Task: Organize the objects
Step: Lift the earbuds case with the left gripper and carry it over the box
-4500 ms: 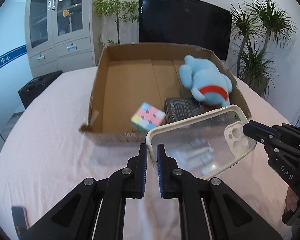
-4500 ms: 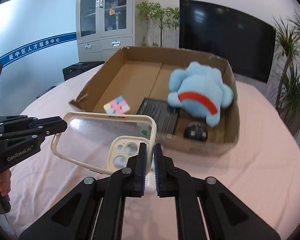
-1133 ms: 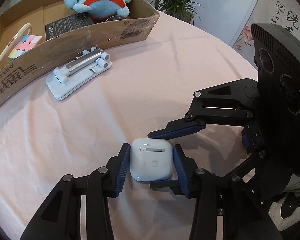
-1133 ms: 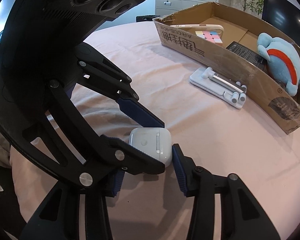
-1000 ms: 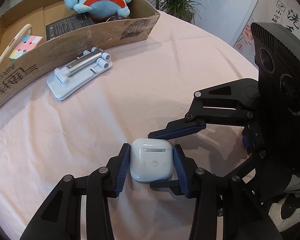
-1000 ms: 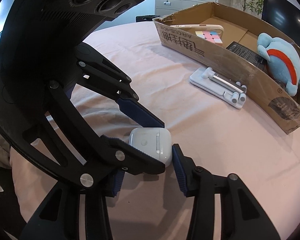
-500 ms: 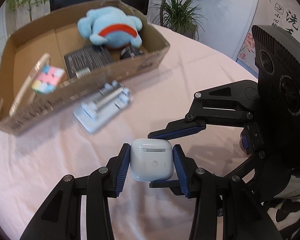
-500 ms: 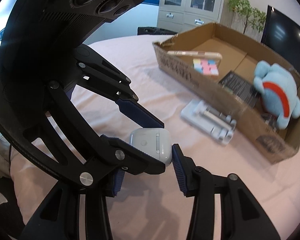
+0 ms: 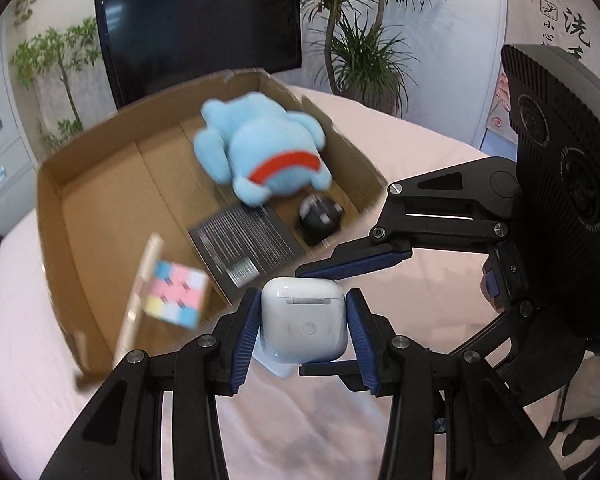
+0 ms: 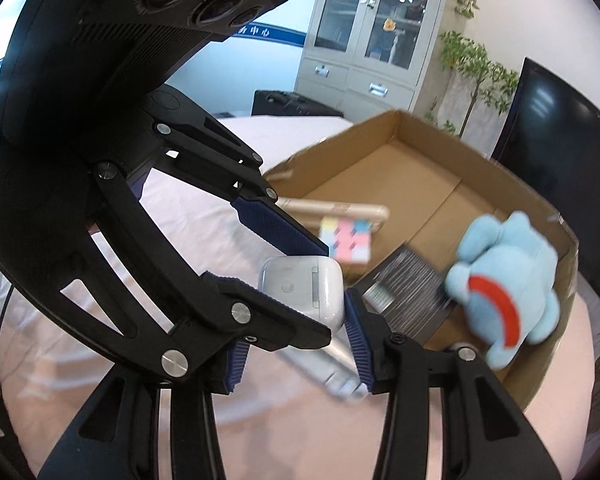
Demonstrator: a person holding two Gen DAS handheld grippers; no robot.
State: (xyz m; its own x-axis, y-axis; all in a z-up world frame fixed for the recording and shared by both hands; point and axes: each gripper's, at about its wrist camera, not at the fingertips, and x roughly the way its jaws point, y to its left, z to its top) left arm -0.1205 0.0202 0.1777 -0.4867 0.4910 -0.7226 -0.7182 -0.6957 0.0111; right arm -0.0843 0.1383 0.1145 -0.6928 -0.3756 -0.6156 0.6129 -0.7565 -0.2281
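Both grippers clamp one white earbud case [image 9: 303, 319] in the air, just short of the near wall of the cardboard box [image 9: 52, 216], which serves as the landmark here. The left gripper [image 9: 303, 330] pinches the case's two sides between ribbed blue pads; the right gripper [image 10: 296, 320] crosses it at an angle and presses the other two faces. The case is smooth, glossy plastic with rounded corners, a hinge strip and a small round button.

The box is open-topped, with low, raw corrugated walls. Bare brown floor lies open at its far-left part. Inside, a fuzzy blue plush toy [image 9: 260, 152] with a red band lies by the right wall, and a round black object [image 9: 320, 216] sits in front of it. A flat dark packet [image 9: 244, 240] with white print too blurred to read lies mid-box, and a pastel puzzle cube [image 9: 176, 298] leans against a beige-rimmed phone case [image 9: 138, 300] near the left corner. Under the box spreads a wrinkled pink tablecloth [image 9: 300, 432].
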